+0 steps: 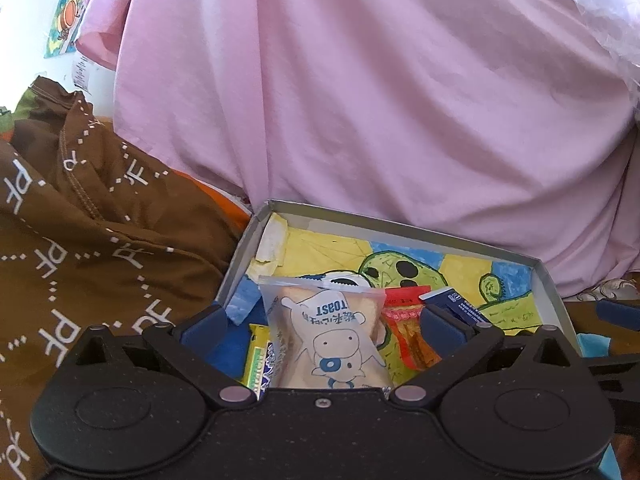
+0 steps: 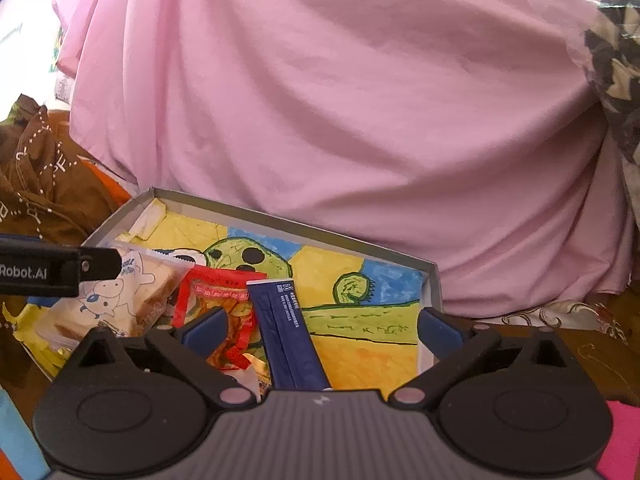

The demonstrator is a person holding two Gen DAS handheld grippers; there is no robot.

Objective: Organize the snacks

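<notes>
Jaws of the left gripper (image 1: 322, 322) stand wide apart over the near-left part of the box (image 1: 400, 227), holding nothing. Between its fingers lies the toast pack (image 1: 332, 336), clear plastic printed with a cartoon cow, flat on the box floor; whether either pad touches it cannot be told. Just left of the toast, under its edge, a yellow-green packet (image 1: 258, 360) shows, and left of that something blue (image 1: 244, 300) lies against the box wall. Just right of the toast lies a red snack pack (image 1: 408, 328), and beyond that the end of a navy pouch (image 1: 452, 300) near the right finger.

Jaws of the right gripper (image 2: 322, 326) are likewise wide open and empty, over the near middle of the box (image 2: 304, 224). The navy pouch (image 2: 288, 332) lies lengthwise between its fingers, nearer the left one, with the red snack pack (image 2: 224, 312) beside it on the left, partly under that finger. Left of the red pack sits the toast pack (image 2: 120, 300), with the left gripper's black arm reaching over it.

The box is a shallow grey tray lined with a crayon drawing (image 2: 360, 292) of a green figure on yellow and blue; its right half is bare. A pink sheet (image 2: 340, 100) rises behind the box, and brown patterned cloth (image 1: 80, 240) is bunched at the box's left.
</notes>
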